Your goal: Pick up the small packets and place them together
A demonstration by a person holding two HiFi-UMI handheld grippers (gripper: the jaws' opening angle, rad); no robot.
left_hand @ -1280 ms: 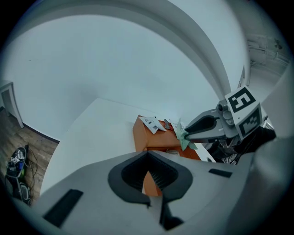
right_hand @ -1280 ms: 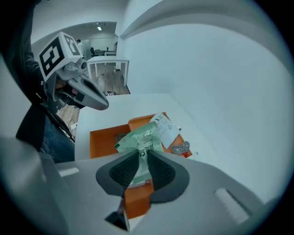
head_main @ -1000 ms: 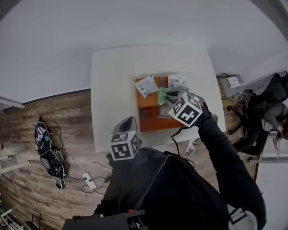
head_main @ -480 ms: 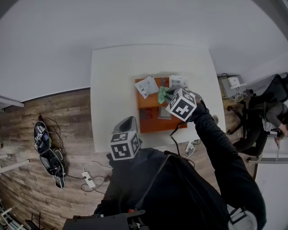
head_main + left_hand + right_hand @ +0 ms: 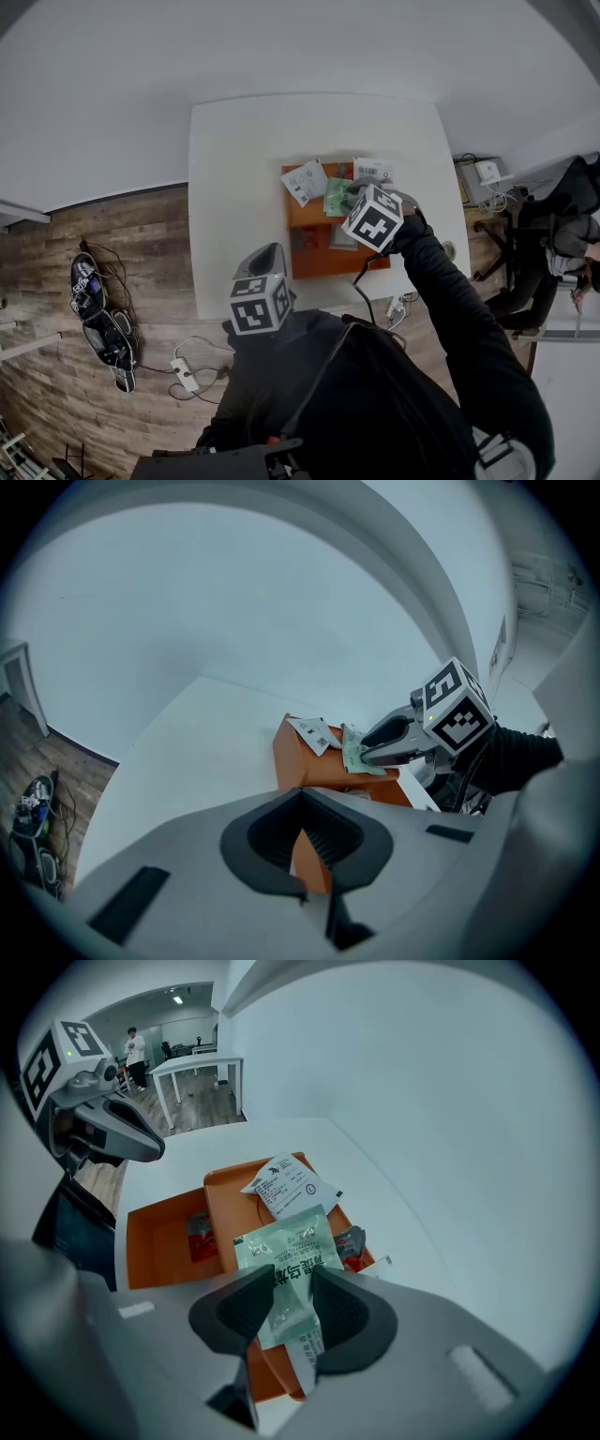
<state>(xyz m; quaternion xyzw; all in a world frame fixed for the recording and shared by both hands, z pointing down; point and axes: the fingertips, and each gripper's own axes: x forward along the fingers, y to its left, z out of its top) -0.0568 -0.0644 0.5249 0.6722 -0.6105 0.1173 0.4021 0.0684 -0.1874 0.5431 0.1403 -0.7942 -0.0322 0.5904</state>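
Observation:
A green packet (image 5: 286, 1260) lies flat on the orange box (image 5: 220, 1206), next to a white packet (image 5: 286, 1183). My right gripper (image 5: 293, 1277) straddles the green packet; its jaws have just been opening and the pads stand clear of it. From above, the green packet (image 5: 337, 196) sits between two white packets (image 5: 306, 180) (image 5: 372, 170), with the right gripper (image 5: 353, 194) over it. A small red packet (image 5: 200, 1238) lies inside the box. My left gripper (image 5: 300, 792) hangs shut and empty near the table's front edge, also seen in the head view (image 5: 266, 255).
The white table (image 5: 234, 187) ends close behind the orange box (image 5: 309, 216). Beside it is wooden floor with cables, a power strip (image 5: 187, 376) and shoes (image 5: 98, 314). A seated person (image 5: 562, 239) is at the far right.
My right gripper has sunk and shifted a little toward the white packets, setting the green packet down on the box. Its jaws have spread. The left gripper has not moved.

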